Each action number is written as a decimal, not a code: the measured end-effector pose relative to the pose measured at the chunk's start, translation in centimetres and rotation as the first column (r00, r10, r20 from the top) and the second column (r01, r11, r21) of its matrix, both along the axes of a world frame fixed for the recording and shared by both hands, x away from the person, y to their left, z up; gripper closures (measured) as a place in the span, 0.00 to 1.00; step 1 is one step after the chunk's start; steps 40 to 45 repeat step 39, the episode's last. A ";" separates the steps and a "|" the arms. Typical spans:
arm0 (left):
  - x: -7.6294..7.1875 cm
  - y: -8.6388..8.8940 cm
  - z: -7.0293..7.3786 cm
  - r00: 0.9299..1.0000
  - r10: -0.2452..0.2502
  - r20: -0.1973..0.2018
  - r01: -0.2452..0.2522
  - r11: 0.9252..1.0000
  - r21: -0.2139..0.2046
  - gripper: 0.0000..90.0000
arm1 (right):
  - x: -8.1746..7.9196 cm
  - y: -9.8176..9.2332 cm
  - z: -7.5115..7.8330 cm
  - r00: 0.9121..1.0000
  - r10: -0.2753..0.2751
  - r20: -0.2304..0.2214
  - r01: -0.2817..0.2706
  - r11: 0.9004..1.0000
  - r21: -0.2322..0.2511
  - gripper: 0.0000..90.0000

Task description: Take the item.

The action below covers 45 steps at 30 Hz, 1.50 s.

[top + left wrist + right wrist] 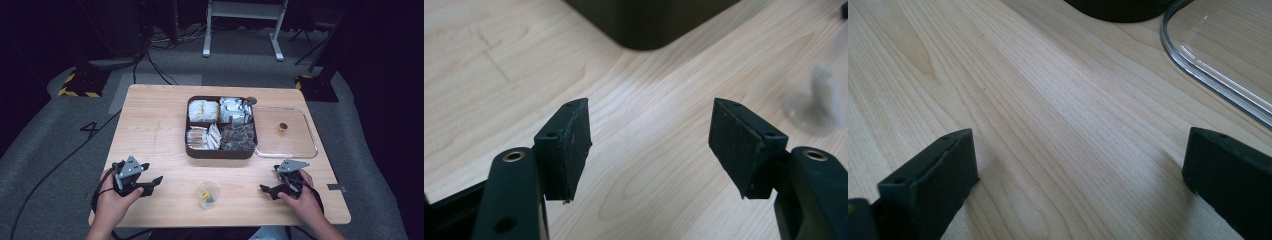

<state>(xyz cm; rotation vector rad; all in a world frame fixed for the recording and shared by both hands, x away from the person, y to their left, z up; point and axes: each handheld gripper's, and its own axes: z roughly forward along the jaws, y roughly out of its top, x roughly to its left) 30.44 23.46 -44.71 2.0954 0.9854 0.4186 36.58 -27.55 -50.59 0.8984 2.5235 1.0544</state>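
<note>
**Both grippers rest open beside the small cup**

Nearest to us, a small clear cup (208, 193) stands on the wooden surface (150, 135) close to the front edge, with something yellow and grey inside. We hold the left gripper (154, 183) to its left and the right gripper (266, 189) to its right, each a little apart from the cup. The left fingers (566, 145) stand spread with nothing but bare wood between them. The right fingers (933, 180) are spread wide as well, holding nothing. Farther back sits a dark tray (220, 152) with four compartments of wrapped packets. A clear lid (310, 135) lies flat just beside it, on its right.
</note>
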 end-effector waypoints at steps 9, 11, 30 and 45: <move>1.1 1.3 -2.4 0.991 0.050 -0.125 -0.045 0.998 0.048 0.32 | 0.0 0.0 0.0 1.000 0.000 0.001 0.000 1.000 0.000 0.01; 1.2 1.5 -2.8 0.988 0.063 -0.140 -0.054 0.996 0.069 0.32 | 0.0 0.0 0.0 1.000 0.000 0.000 0.000 1.000 0.000 0.01; 1.8 2.5 -5.8 0.993 0.081 -0.084 -0.074 0.994 0.083 0.08 | -0.1 -0.1 0.0 1.000 0.013 0.002 -0.013 1.000 0.000 0.01; 1.7 2.1 -5.8 0.990 0.116 -0.084 -0.108 0.990 0.091 0.06 | -0.1 -0.1 0.0 1.000 0.010 0.003 -0.010 1.000 -0.004 0.01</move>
